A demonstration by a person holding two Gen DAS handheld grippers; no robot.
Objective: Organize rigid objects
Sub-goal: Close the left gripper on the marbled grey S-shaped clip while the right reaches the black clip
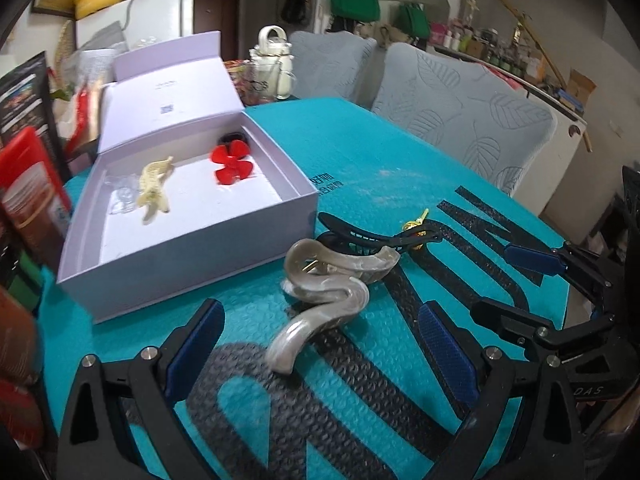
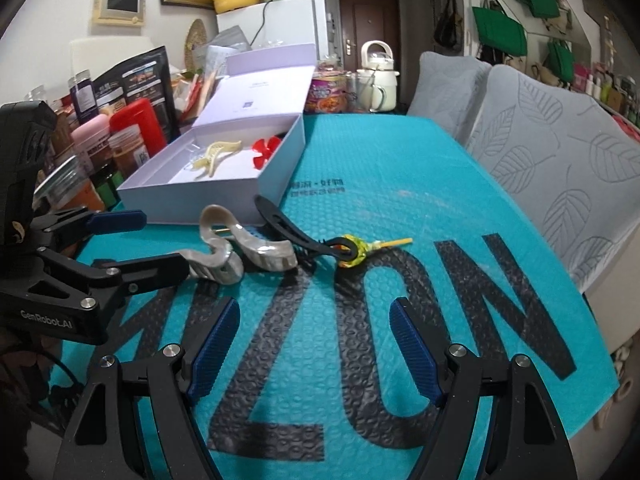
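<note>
A wavy pearl-grey hair claw (image 1: 324, 284) lies on the teal mat, just ahead of my open, empty left gripper (image 1: 320, 340). It also shows in the right wrist view (image 2: 240, 248). A black hair clip (image 1: 372, 236) and a gold-wrapped lollipop (image 1: 414, 228) lie behind it. The open lavender box (image 1: 192, 240) holds a cream claw clip (image 1: 154, 188), a red flower clip (image 1: 232, 164) and a clear clip. My right gripper (image 2: 312, 340) is open and empty, nearer than the lollipop (image 2: 352, 254) and the black clip (image 2: 288, 228).
Bottles, jars and packets (image 2: 120, 128) crowd the table's left edge beside the box (image 2: 208, 196). Two grey-covered chairs (image 2: 540, 160) stand along the right side. A kettle and jars (image 2: 376, 80) stand at the far end.
</note>
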